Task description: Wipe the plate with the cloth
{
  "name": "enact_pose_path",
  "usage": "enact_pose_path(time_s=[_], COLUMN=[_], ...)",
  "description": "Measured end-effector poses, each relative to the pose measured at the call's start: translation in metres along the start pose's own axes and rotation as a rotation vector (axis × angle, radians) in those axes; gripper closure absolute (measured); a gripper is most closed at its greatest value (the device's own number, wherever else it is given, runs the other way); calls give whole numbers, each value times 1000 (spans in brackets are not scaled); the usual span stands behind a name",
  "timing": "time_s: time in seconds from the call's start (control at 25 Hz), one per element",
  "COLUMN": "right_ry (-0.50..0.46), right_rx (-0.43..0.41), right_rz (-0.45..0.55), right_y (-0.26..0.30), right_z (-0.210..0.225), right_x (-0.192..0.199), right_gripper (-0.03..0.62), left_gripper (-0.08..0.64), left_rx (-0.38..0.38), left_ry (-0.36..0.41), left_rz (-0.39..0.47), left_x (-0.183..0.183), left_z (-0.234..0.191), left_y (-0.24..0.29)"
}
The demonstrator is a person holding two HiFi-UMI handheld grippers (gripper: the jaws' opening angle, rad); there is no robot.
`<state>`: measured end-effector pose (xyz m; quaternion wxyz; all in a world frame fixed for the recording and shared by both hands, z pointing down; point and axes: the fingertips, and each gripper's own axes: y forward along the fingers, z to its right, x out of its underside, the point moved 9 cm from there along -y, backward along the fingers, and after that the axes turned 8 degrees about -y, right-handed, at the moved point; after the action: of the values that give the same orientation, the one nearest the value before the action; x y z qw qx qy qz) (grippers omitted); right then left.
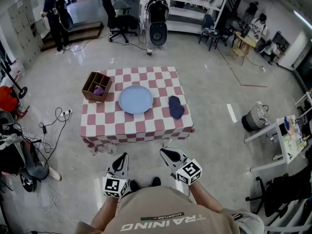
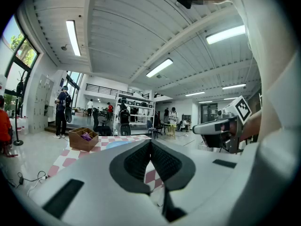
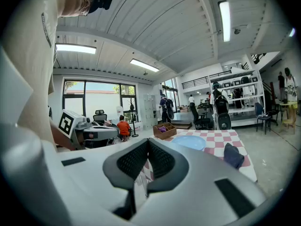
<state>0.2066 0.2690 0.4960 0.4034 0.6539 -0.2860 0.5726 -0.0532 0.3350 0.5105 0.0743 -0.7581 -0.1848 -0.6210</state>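
Observation:
A light blue plate (image 1: 136,99) lies in the middle of a red-and-white checked table (image 1: 117,126). To its right lies a dark blue cloth (image 1: 176,107), crumpled. Both grippers hang close to my body, short of the table's near edge. The left gripper (image 1: 120,161) is shut and holds nothing. The right gripper (image 1: 168,154) is shut too, empty. In the right gripper view the plate (image 3: 189,142) and the cloth (image 3: 233,155) lie ahead beyond the shut jaws. In the left gripper view the plate (image 2: 117,144) shows just past the jaw tips.
A brown divided box (image 1: 96,86) with a purple thing inside stands at the table's left rear corner. Cables (image 1: 53,126) trail on the floor at left. A rack (image 1: 157,13) and office chair (image 1: 119,18) stand behind the table; a basket (image 1: 255,118) and desk at right.

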Motion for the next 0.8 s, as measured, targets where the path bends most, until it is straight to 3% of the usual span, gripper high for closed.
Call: enact_pose_path(time_s=[0.44,0.8], right_ry=[-24,-20], right_rx=[92,159], right_rz=[32,54], right_y=[17,25], right_z=[10,5], right_x=[-7,-12], right_gripper=[574,575], left_gripper=[549,549], left_rx=[24,71], left_ry=[-24,-24], left_rz=[50,18], left_x=[-10,-9], left_z=[-15,-41], left_y=[23,29])
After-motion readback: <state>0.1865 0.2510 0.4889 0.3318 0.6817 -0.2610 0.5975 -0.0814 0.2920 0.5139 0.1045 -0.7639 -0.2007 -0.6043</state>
